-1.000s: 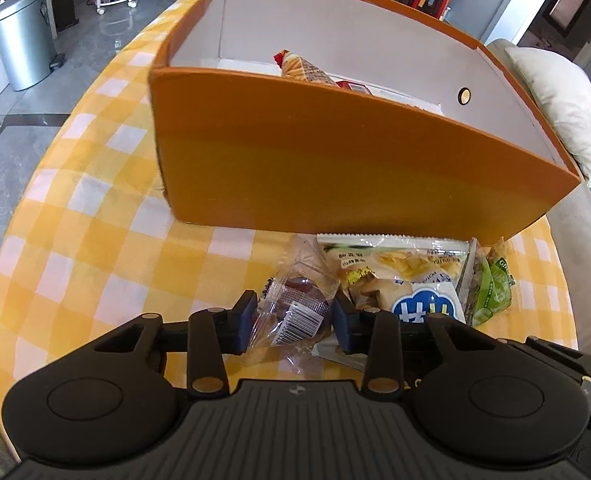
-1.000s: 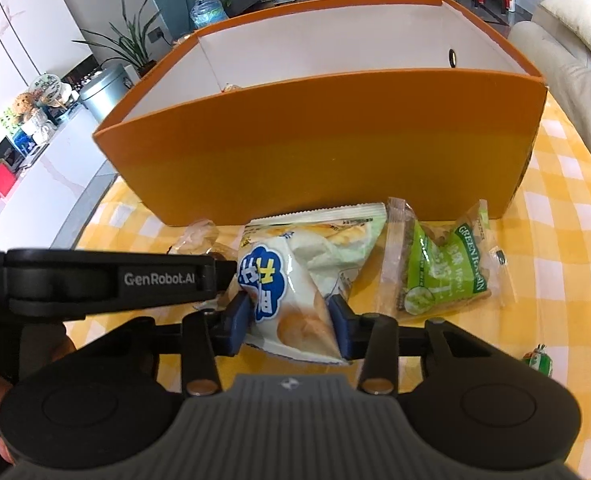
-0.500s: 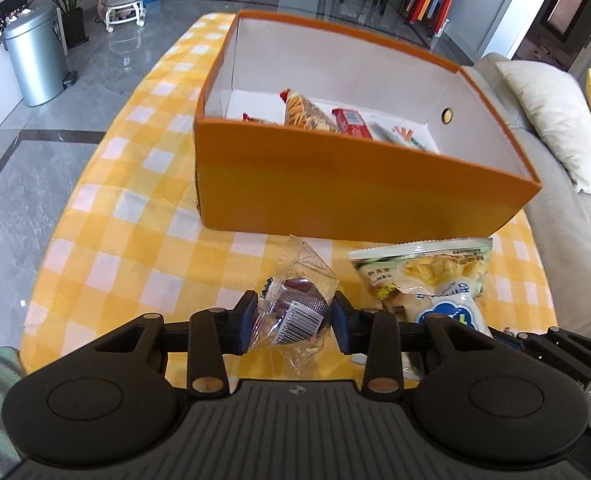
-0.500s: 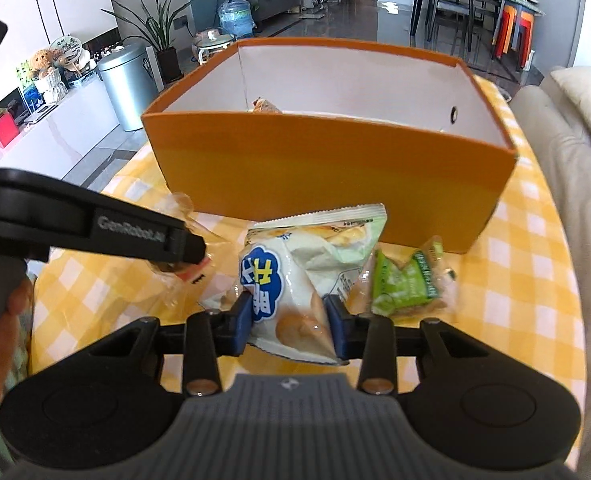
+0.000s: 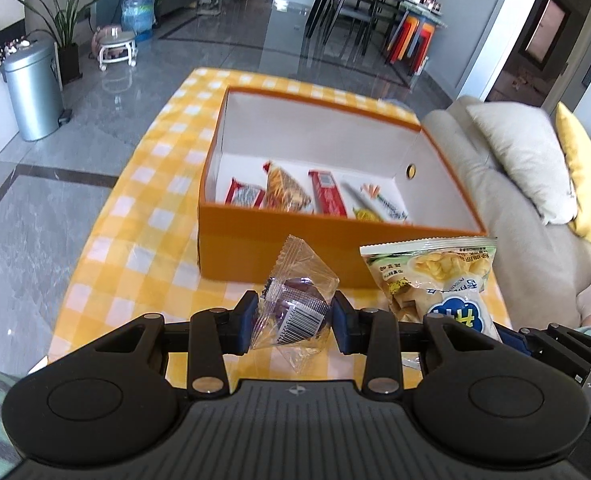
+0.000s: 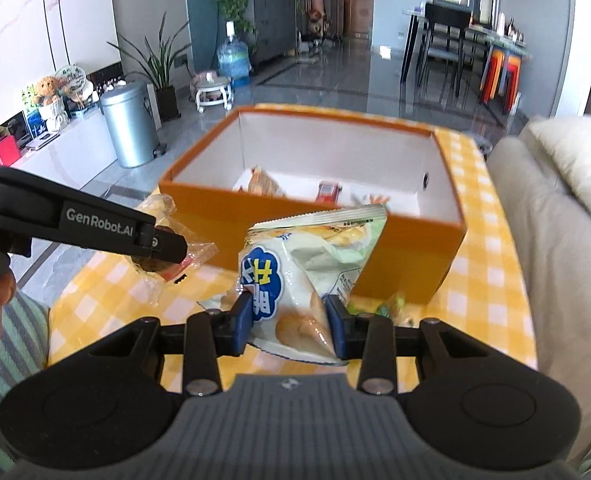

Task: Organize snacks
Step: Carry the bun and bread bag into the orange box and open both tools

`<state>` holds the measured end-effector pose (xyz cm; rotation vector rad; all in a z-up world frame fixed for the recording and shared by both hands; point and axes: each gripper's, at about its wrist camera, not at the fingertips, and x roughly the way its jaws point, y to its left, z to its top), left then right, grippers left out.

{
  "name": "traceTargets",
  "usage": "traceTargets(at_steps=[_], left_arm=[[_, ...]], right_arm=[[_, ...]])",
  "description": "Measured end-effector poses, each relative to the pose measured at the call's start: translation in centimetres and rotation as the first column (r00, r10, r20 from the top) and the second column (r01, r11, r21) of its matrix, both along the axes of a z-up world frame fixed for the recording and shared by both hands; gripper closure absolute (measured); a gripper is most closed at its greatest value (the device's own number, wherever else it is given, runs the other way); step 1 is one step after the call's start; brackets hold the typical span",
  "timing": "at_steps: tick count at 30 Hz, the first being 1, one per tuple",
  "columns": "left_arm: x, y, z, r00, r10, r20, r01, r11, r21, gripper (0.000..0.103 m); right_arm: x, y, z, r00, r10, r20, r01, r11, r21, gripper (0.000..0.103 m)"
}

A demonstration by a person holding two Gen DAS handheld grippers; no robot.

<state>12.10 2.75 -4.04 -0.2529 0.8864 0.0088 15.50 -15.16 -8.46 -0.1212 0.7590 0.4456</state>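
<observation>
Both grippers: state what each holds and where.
Left gripper: clear-wrapped dark candy packet, pinched across its lower middle. Right gripper: pale chip bag with blue logo, pinched near its bottom end.

The left gripper [image 5: 294, 322] was matt black plastic with blue pads; it pinched a clear, crinkly film packet [image 5: 298, 304]; the right gripper [image 6: 288, 326] clamped a glossy printed foil bag [image 6: 311, 272]; the box [image 5: 279, 246] looked like smooth orange card, white inside; checked yellow cloth [image 5: 135, 240] covered the desk; the bin [image 5: 33, 92] was brushed metal; the floor [image 5: 95, 120] shone like polished stone.
</observation>
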Motion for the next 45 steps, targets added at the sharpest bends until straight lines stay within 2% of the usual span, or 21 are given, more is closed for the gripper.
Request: traceTargets(at_steps=[7, 17, 26, 35, 45], left_arm=[[0.7, 0.2, 1.7, 0.999, -0.009, 0.048, 0.008, 1.000, 0.009, 0.060], [3.2, 0.0, 1.9, 0.996, -0.047, 0.071, 0.043, 0.998, 0.056, 0.060], [6.6, 0.2, 2.4, 0.993, -0.076, 0.089, 0.067, 0.992, 0.103, 0.060], [11.6, 0.4, 1.9, 0.990, -0.132, 0.052, 0.120, 0.975, 0.189, 0.060], [17.0, 0.9, -0.5, 0.982, -0.186, -0.030, 0.186, 0.936, 0.300, 0.060]], right_arm=[[0.5, -0.4, 1.6, 0.999, -0.012, 0.046, 0.012, 1.000, 0.000, 0.067], [2.5, -0.3, 1.8, 0.998, -0.011, 0.056, 0.011, 1.000, -0.008, 0.067], [6.9, 0.4, 2.6, 0.997, 0.014, 0.077, -0.013, 1.000, -0.013, 0.067], [13.2, 1.6, 2.6, 0.998, 0.036, 0.042, -0.035, 0.999, -0.042, 0.067], [19.0, 3.7, 0.4, 0.995, 0.083, -0.051, -0.087, 0.991, -0.102, 0.067]])
